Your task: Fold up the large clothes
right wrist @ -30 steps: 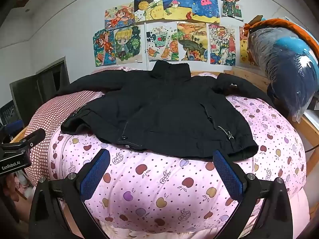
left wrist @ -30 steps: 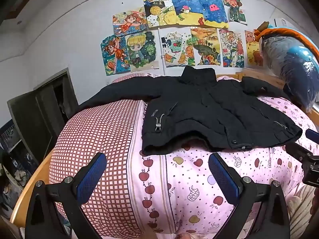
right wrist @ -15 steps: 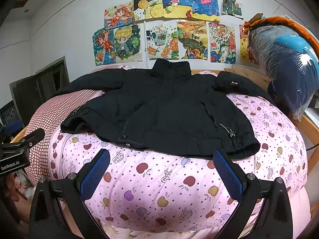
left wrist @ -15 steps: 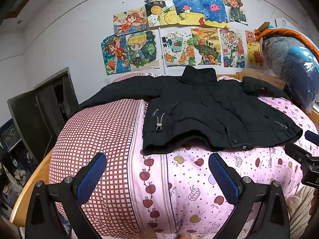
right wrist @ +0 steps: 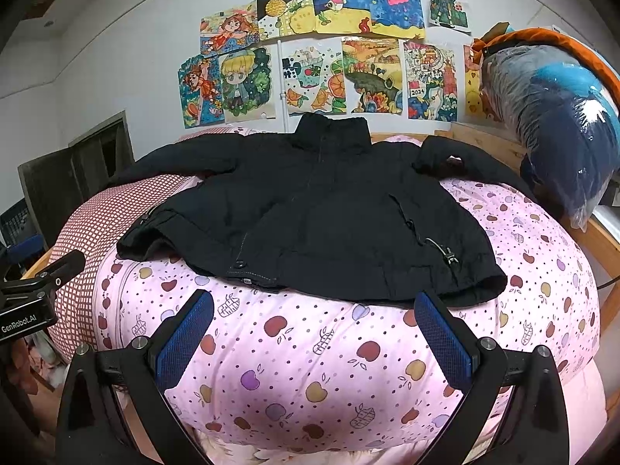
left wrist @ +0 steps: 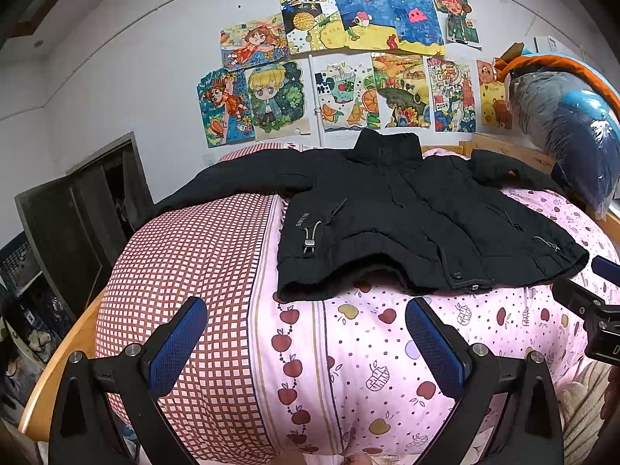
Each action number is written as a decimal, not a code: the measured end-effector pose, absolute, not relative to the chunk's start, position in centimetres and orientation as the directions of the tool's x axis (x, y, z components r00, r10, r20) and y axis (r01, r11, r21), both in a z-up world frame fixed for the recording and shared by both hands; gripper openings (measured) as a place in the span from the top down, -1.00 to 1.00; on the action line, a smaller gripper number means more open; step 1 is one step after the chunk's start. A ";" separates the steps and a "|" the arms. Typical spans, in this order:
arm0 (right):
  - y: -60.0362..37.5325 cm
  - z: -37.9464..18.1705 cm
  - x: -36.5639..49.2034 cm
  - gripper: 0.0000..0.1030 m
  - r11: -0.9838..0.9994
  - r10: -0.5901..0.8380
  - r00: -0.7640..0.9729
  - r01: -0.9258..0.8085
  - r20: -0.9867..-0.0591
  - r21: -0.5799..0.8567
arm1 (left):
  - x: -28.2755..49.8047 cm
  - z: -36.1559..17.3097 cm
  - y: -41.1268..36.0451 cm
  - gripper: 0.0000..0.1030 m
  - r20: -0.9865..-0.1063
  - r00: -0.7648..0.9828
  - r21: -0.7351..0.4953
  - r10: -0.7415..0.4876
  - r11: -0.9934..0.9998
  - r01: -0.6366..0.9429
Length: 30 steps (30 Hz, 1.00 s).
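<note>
Grabbing only the puffy jacket (right wrist: pixel 329 209) hem risked slipping; your left hand-held gripper (left wrist: pixel 306 341) and right hand-held gripper (right wrist: pixel 314 333) were wide open, empty.

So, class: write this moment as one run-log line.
stage: pre-grasp | black jacket: flat, unfolded on quilt | left gripper: open, empty | right gripper: open, empty, short of hem
</note>
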State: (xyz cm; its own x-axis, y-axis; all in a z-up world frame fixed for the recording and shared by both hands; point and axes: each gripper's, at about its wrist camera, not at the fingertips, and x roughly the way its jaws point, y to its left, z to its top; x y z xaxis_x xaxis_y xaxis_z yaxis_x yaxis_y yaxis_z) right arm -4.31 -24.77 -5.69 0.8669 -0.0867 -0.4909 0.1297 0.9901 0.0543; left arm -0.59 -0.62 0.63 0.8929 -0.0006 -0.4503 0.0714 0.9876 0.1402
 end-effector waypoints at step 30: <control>-25.0 -6.4 -3.9 -0.98 0.989 -0.078 0.861 0.130 -0.503 0.070 | -0.1 -0.7 -0.6 -1.00 -0.469 0.883 0.153 0.008 0.986 0.073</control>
